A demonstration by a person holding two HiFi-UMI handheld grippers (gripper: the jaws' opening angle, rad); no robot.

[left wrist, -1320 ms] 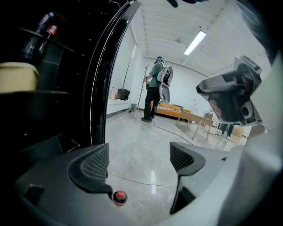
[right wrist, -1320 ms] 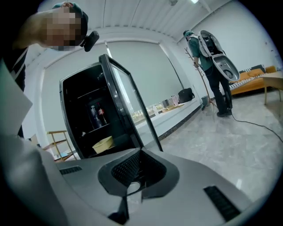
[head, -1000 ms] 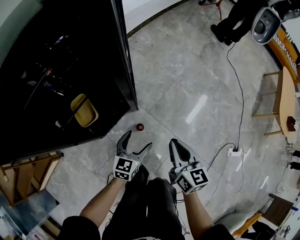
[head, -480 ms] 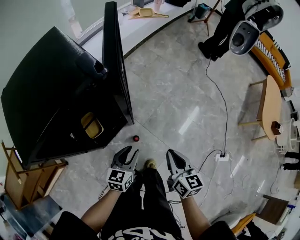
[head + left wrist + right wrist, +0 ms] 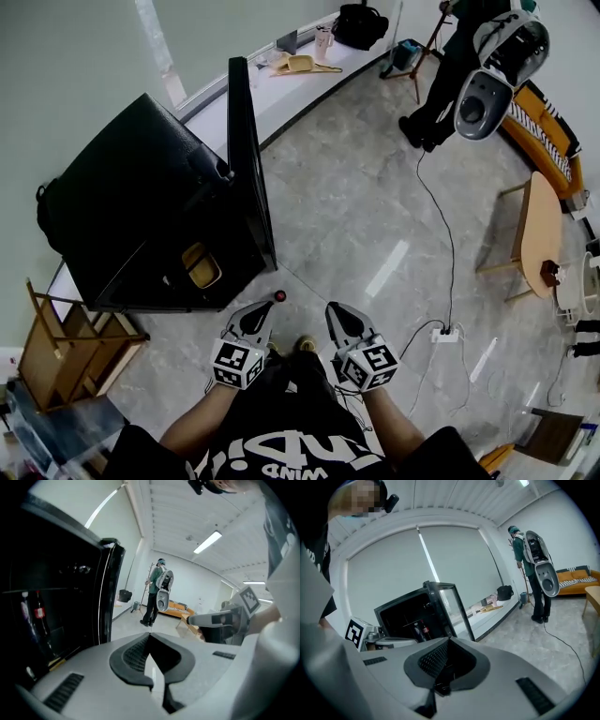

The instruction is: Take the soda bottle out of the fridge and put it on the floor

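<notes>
The soda bottle (image 5: 279, 296) stands on the grey floor just in front of the open black fridge (image 5: 141, 216); from above only its red cap shows. My left gripper (image 5: 266, 310) hovers right beside the cap, its jaws shut and empty. My right gripper (image 5: 331, 312) is level with it to the right, also shut with nothing in it. In the left gripper view the jaws of the left gripper (image 5: 149, 635) meet. The right gripper (image 5: 449, 641) points toward the fridge, where another red-labelled bottle (image 5: 425, 631) stands on a shelf.
The fridge door (image 5: 246, 159) stands open toward me. A yellow container (image 5: 202, 267) sits low in the fridge. A person (image 5: 441, 56) carrying a white machine stands at the far right. A cable runs to a power strip (image 5: 443, 334). A wooden table (image 5: 534, 225) is at right, a wooden rack (image 5: 56, 347) at left.
The left gripper's jaws have gone from wide open to shut with nothing between them. The head view has pulled up and back, showing more of the fridge and room.
</notes>
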